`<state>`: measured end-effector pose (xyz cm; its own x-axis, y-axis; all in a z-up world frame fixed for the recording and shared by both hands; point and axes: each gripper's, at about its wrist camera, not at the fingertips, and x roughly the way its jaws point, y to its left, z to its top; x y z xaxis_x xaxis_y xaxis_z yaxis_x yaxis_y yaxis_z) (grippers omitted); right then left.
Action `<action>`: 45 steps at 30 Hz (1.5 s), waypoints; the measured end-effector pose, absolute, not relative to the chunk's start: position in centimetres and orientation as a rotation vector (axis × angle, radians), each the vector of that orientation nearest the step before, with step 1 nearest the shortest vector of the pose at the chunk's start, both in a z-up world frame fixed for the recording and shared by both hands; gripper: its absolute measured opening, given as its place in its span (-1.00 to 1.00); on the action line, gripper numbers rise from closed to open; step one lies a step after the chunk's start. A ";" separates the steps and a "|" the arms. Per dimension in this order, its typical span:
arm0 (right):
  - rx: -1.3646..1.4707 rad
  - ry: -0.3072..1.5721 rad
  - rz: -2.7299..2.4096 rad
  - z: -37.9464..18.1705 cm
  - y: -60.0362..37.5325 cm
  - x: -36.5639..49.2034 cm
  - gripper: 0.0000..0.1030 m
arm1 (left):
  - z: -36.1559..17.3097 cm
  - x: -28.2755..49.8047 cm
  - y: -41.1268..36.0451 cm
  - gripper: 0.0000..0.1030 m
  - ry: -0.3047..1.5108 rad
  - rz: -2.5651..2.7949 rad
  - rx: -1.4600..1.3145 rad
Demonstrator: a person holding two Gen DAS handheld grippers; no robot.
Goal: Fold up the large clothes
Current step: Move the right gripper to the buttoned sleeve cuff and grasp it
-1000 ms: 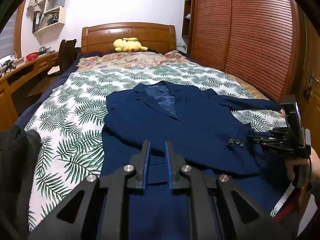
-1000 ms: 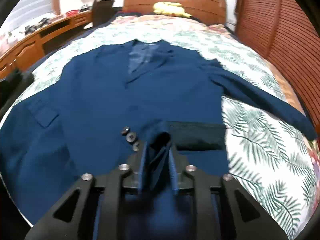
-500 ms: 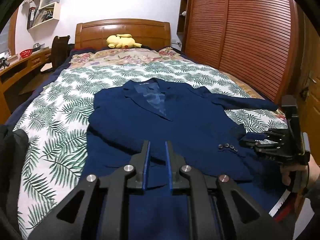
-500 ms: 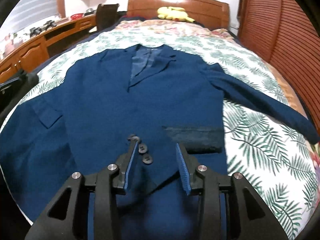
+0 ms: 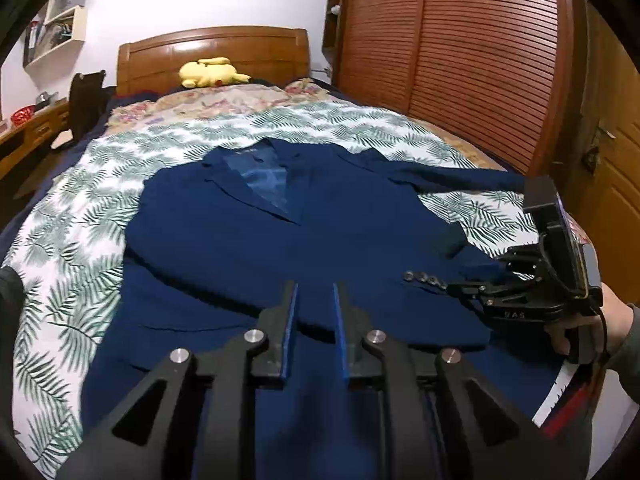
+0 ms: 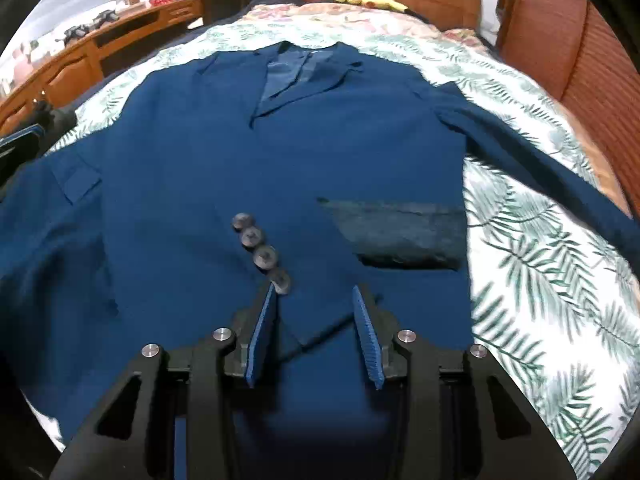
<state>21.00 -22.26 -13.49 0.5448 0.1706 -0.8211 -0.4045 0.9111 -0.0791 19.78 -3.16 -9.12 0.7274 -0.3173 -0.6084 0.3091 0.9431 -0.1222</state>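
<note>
A wooden-framed bed [image 5: 212, 50] fills both views, covered by a white palm-leaf bedspread [image 5: 68, 240] with a floral pillow band [image 5: 208, 102] across its head, and a slatted wooden wardrobe [image 5: 460, 52] runs along one side while a wooden desk [image 6: 80, 64] lines the other. Spread face up on the bedspread lies the navy suit jacket [image 5: 280, 232], collar toward the headboard and hem toward the cameras, its lapels open on a lighter blue lining. One sleeve [image 6: 540, 160] stretches out flat across the leaf print toward the wardrobe side; the other sleeve is folded across the jacket's front, so that its cuff lies on the lower part of the body near the hem. A dark flap pocket [image 6: 400, 236] shows on the front panel beside that cuff. The left gripper [image 5: 314, 308] hangs over the lower part of the jacket, its blue-lined fingers [image 5: 289, 320] drawn close with only a narrow gap and nothing caught between them. The right gripper [image 6: 316, 312] hovers just above the folded cuff with its fingers [image 6: 264, 320] spread wide, no cloth pinched, and in the left wrist view it appears at the right edge, held by a hand [image 5: 592, 324]. A yellow plush toy [image 5: 210, 72] rests against the headboard. Four dark cuff buttons [image 6: 260, 248] sit in a row just ahead of the right gripper's left fingertip
</note>
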 end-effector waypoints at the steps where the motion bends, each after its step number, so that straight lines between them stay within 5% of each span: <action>1: -0.267 0.932 0.351 -13.3 -22.8 20.6 -0.19 | -9.3 19.9 -3.6 -0.70 0.679 -0.346 -0.006; 12: -0.215 0.815 0.249 -9.3 -31.4 19.5 0.19 | -10.8 20.2 -6.8 -0.66 0.712 -0.349 0.062; 45: 0.068 0.849 -0.360 -5.7 -61.4 35.9 0.23 | -14.8 23.6 -9.6 -0.65 0.862 -0.367 0.138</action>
